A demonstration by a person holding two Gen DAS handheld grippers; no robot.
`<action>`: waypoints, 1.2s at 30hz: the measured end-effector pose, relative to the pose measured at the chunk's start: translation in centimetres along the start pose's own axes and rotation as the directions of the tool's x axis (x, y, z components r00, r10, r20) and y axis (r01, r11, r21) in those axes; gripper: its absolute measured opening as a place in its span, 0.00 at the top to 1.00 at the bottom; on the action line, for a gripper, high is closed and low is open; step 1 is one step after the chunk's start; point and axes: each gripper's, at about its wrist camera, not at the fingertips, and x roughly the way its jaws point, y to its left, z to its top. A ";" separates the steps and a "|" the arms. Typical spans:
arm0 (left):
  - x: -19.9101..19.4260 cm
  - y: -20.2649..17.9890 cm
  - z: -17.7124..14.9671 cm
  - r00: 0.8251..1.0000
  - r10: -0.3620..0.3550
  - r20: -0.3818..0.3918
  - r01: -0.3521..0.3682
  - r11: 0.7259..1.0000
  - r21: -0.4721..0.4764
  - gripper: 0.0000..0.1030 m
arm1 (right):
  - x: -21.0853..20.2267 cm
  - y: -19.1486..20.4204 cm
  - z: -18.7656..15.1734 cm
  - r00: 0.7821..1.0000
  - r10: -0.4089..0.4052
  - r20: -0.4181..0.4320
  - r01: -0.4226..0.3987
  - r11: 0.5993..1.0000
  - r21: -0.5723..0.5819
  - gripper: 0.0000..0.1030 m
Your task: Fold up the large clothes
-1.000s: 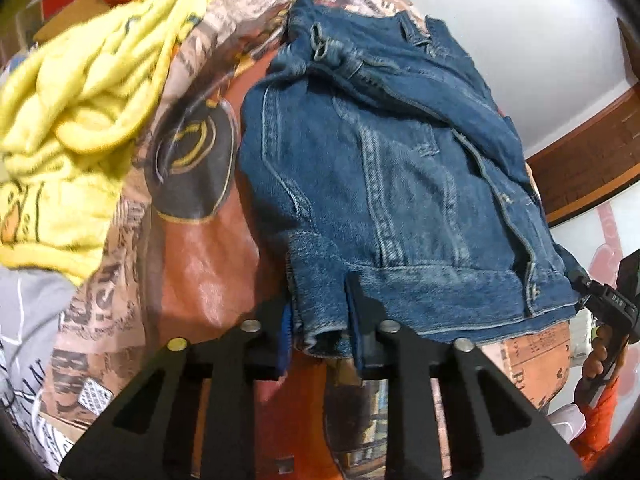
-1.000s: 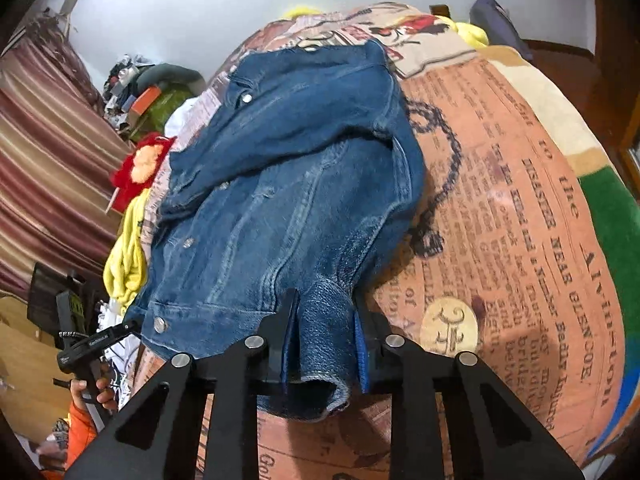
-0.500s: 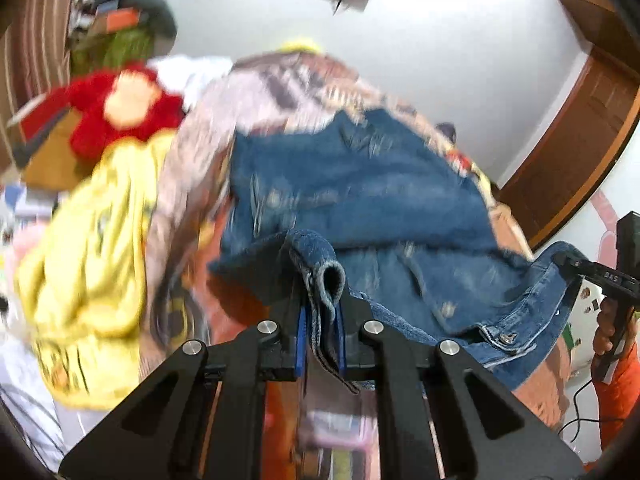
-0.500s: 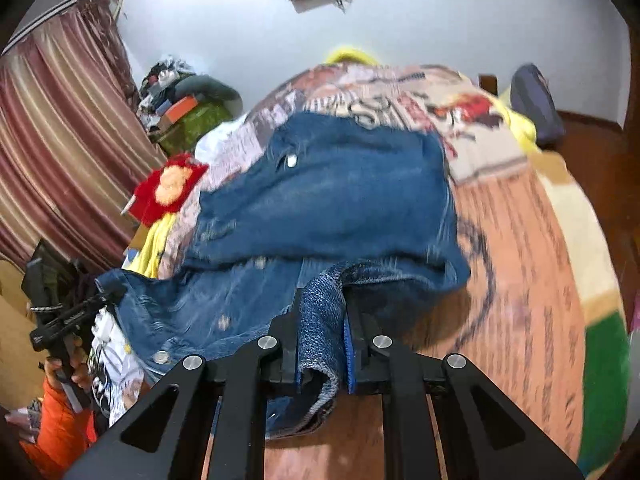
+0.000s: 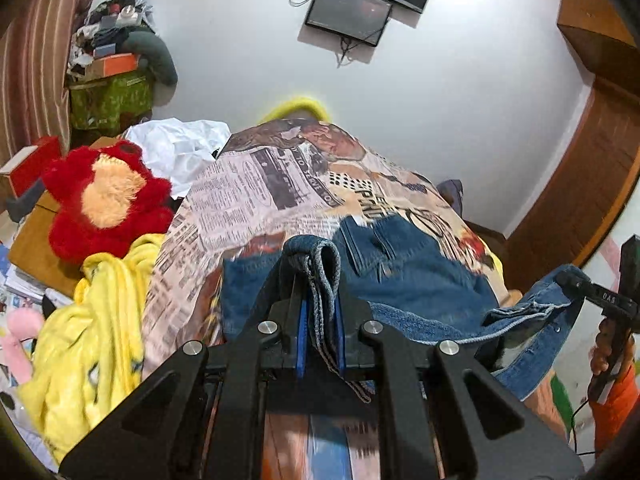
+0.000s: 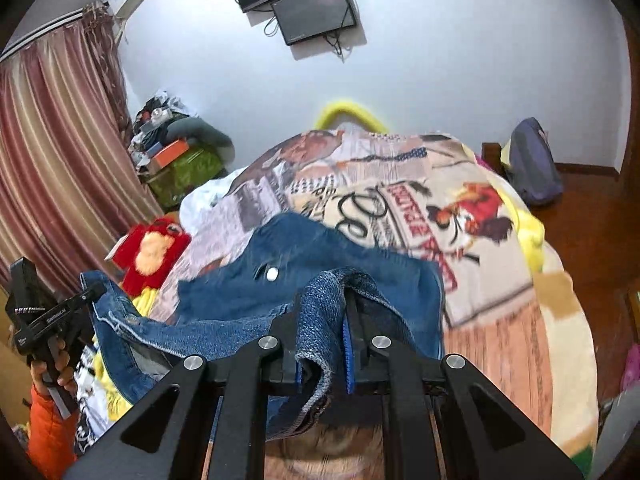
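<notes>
A blue denim jacket (image 5: 416,276) lies on the printed bedspread (image 5: 256,196), its near hem lifted off the bed. My left gripper (image 5: 319,312) is shut on one hem corner, denim bunched between the blue pads. My right gripper (image 6: 322,328) is shut on the other hem corner. The jacket (image 6: 320,264) hangs between both grippers, its far part resting on the bedspread (image 6: 404,208). The right gripper also shows at the right edge of the left wrist view (image 5: 576,280), pinching denim. The left gripper shows at the left edge of the right wrist view (image 6: 90,292).
A yellow blanket (image 5: 96,328) and a red plush toy (image 5: 104,200) lie left of the bed. White cloth (image 5: 180,152) is beyond them. Striped curtain (image 6: 52,152), cluttered boxes (image 6: 180,164), wall screens (image 6: 312,4), a backpack (image 6: 532,160) on the wooden floor at right.
Both grippers closed on the jacket's hem corners and lifted them up and toward the far end of the bed. The views tilted up toward the wall.
</notes>
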 end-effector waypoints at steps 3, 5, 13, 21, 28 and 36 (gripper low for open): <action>2.5 0.7 1.3 1.000 0.009 -0.012 -0.009 1.000 -0.021 0.89 | 2.6 -0.5 1.7 1.000 -0.019 -0.005 0.019 1.000 0.005 0.89; 4.3 1.1 2.1 1.000 0.014 -0.021 -0.014 0.999 -0.031 0.89 | 4.7 -1.1 2.7 0.999 -0.030 -0.015 0.030 0.999 0.013 0.89; 12.2 2.8 2.7 0.990 0.091 -0.109 -0.095 0.995 -0.029 0.89 | 14.0 -4.0 4.0 0.992 -0.075 -0.105 0.082 0.995 0.064 0.89; 20.6 6.1 -0.6 0.947 0.167 -0.275 -0.191 0.980 -0.064 0.86 | 20.1 -6.7 1.2 0.972 -0.099 -0.215 0.108 0.994 0.033 0.88; 21.3 5.6 -1.8 0.930 0.255 -0.265 -0.252 0.967 0.045 0.80 | 19.2 -7.5 -0.1 0.972 -0.052 -0.230 0.052 0.999 -0.006 0.88; 20.0 5.4 -1.1 0.909 0.337 -0.247 -0.311 0.940 0.139 0.78 | 15.1 -6.5 0.1 0.981 -0.053 -0.187 0.044 0.998 -0.052 0.86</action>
